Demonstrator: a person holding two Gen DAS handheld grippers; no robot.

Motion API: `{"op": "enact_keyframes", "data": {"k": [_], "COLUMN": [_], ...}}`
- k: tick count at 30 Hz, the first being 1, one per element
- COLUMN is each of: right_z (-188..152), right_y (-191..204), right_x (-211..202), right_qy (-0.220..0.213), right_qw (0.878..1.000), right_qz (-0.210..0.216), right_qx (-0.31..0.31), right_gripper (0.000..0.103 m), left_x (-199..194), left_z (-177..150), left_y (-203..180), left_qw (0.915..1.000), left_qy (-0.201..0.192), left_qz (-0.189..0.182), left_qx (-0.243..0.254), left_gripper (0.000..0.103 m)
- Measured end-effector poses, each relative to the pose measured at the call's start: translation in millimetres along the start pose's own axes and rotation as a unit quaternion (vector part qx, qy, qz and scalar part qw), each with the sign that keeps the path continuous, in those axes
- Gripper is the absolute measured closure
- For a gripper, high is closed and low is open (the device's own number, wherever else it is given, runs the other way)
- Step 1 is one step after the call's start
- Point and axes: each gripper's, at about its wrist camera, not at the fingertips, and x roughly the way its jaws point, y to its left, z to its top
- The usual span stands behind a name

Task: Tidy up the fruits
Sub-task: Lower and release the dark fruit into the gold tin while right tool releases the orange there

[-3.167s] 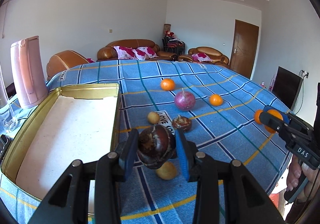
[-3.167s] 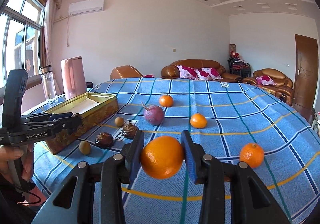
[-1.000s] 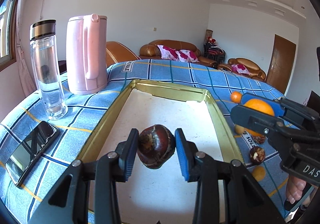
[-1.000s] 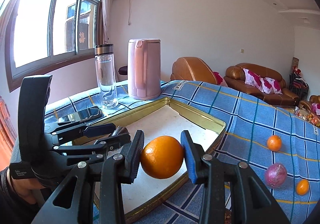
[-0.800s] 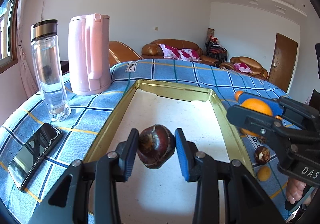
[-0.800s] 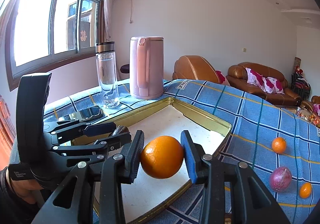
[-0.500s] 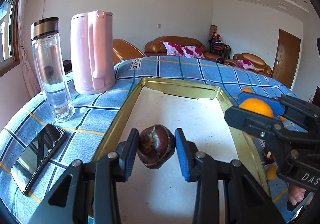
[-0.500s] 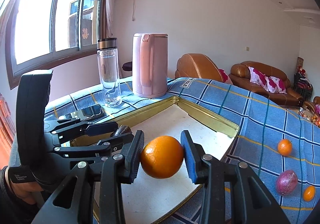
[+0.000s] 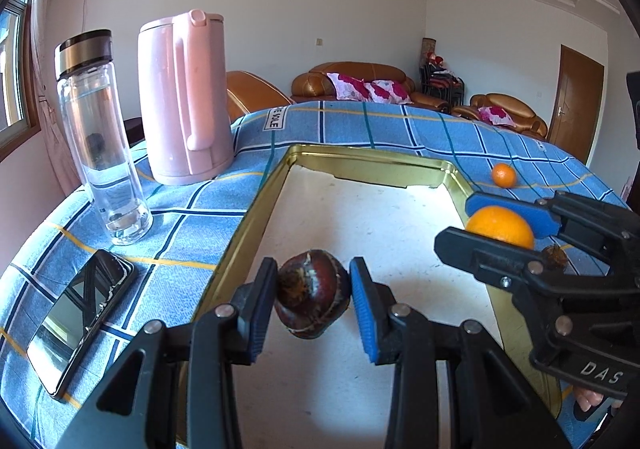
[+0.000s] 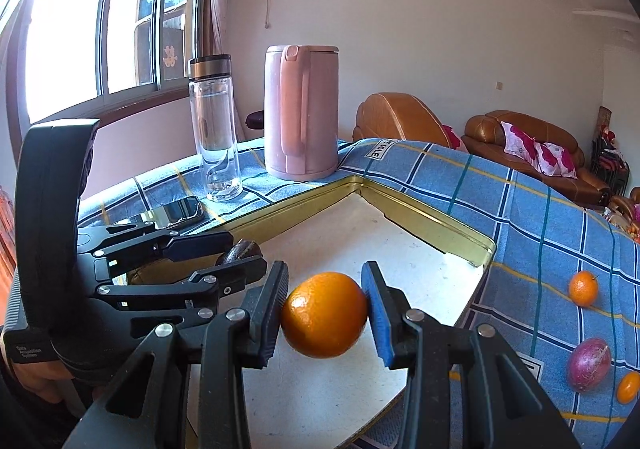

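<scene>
My left gripper (image 9: 314, 295) is shut on a dark brown mangosteen (image 9: 311, 293) and hangs over the near left part of the gold tray (image 9: 372, 165), which has a white lining. The right gripper (image 10: 325, 315) is shut on an orange (image 10: 324, 314) above the tray's (image 10: 436, 223) near right side. Each gripper shows in the other's view: the right gripper (image 9: 502, 227) with its orange (image 9: 500, 227) at the right, the left gripper (image 10: 234, 255) with the mangosteen (image 10: 239, 251) at the left. A small orange (image 9: 503, 174) lies on the cloth beyond the tray.
A pink kettle (image 9: 182, 99), a clear bottle (image 9: 98, 137) and a phone (image 9: 78, 319) stand left of the tray on the blue checked cloth. To its right lie a purple fruit (image 10: 588, 364), two small oranges (image 10: 583, 288) and a brown fruit (image 9: 555, 256).
Both grippers, each still holding its fruit, have edged further over the tray. The kettle and bottle now look closer and larger.
</scene>
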Motion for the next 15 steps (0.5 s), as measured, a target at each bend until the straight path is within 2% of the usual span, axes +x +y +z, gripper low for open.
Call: {"op": "enact_keyframes", "data": {"k": [15], "right_z": [-2.6], "right_y": [2.1], "right_x": [13.8], "right_qy": [0.019], "right_qw": [1.0], "right_qz": [0.001], "right_qx": [0.001], "right_gripper": [0.063], "left_x": [12.6], "left_z": [-1.1], "left_y": [3.4], "left_qw": [0.9994], "left_qy": [0.034], "left_qz": [-0.002], "left_qx": [-0.003], "left_gripper": [0.064]}}
